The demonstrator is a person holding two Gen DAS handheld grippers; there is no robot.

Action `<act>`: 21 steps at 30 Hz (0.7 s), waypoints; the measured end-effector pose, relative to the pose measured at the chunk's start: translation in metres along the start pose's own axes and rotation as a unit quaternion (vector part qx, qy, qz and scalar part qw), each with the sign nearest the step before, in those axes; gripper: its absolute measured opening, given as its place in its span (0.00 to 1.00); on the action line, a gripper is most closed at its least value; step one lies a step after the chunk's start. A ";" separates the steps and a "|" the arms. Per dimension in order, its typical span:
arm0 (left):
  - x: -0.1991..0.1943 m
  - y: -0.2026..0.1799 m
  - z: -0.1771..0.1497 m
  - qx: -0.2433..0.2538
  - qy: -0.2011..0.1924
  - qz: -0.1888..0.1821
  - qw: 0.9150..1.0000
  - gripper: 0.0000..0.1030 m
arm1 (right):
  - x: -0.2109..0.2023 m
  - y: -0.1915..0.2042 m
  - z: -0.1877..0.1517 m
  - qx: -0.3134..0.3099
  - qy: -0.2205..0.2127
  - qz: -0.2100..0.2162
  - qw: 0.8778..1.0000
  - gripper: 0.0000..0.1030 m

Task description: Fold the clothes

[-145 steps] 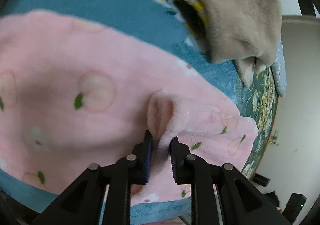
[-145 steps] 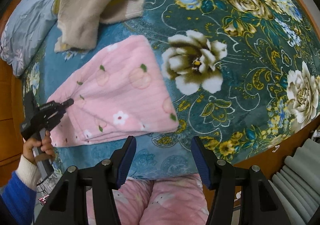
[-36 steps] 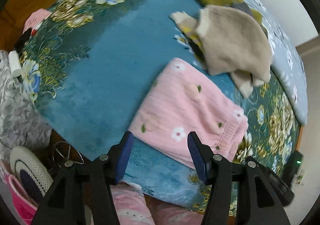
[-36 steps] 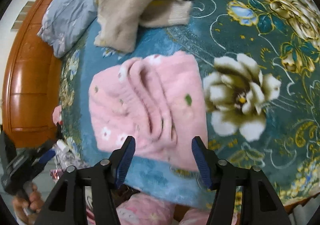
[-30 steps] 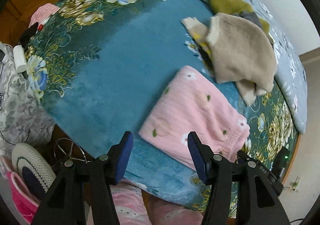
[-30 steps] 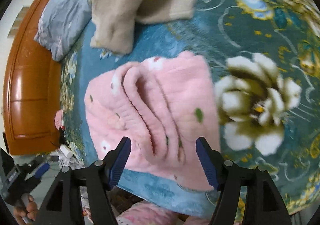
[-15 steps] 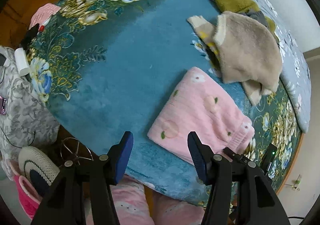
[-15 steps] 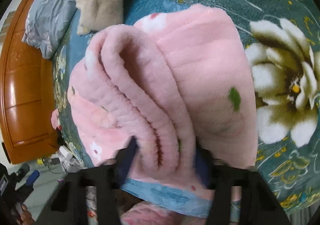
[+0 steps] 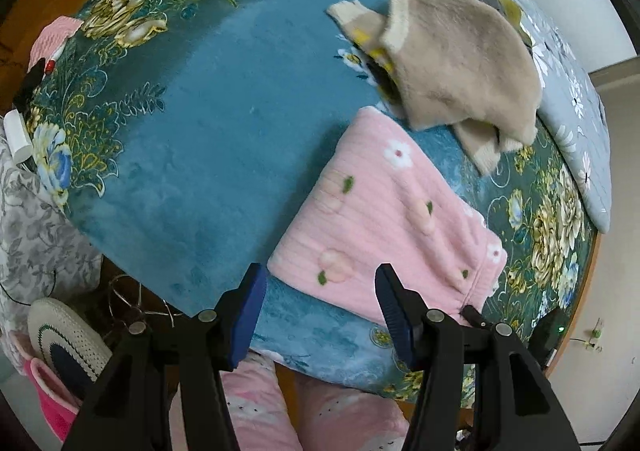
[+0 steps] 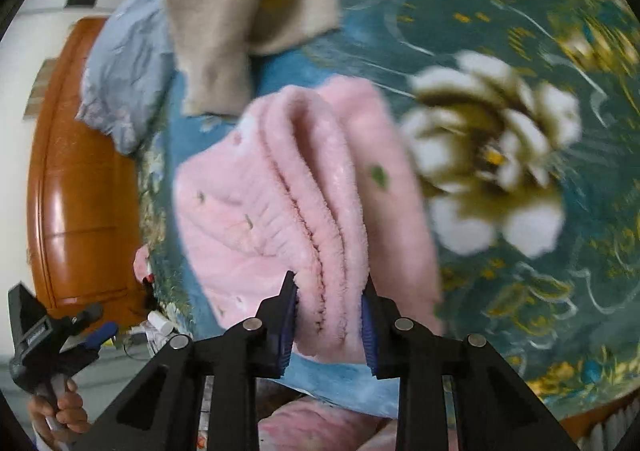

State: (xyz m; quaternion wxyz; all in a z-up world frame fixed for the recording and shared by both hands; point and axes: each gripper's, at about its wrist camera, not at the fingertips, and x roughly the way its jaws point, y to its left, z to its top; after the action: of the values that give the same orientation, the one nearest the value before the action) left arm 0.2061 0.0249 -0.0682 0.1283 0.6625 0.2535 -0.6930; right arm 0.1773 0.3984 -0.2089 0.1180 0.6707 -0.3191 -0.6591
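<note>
Closing on stacked hem layers of pink garment (image 10: 304,211), right hand-held gripper (image 10: 328,325) at its 6 o'clock edge on bed (image 9: 208,123). Left hand-held gripper (image 9: 320,315) open, empty, above. Risk: uneven bite drops lower layers, undoes fold; beige sweater (image 9: 460,63) at 12 o'clock may snag.

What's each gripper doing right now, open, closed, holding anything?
Left gripper: open, holding nothing, above the bed edge.
Right gripper: jaws closing on the bunched edge of the folded pink garment, pads pressing into the folds.
</note>
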 end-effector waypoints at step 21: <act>0.020 -0.009 -0.067 -0.057 0.011 0.014 0.998 0.56 | -0.024 0.015 0.009 -0.088 -0.021 -0.018 0.996 0.29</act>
State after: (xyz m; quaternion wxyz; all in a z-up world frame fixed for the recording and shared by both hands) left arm 0.2569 0.0707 -0.0856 0.1730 0.6649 0.2850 -0.6684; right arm 0.1663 0.4035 -0.1817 0.1580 0.6491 -0.2505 -0.7007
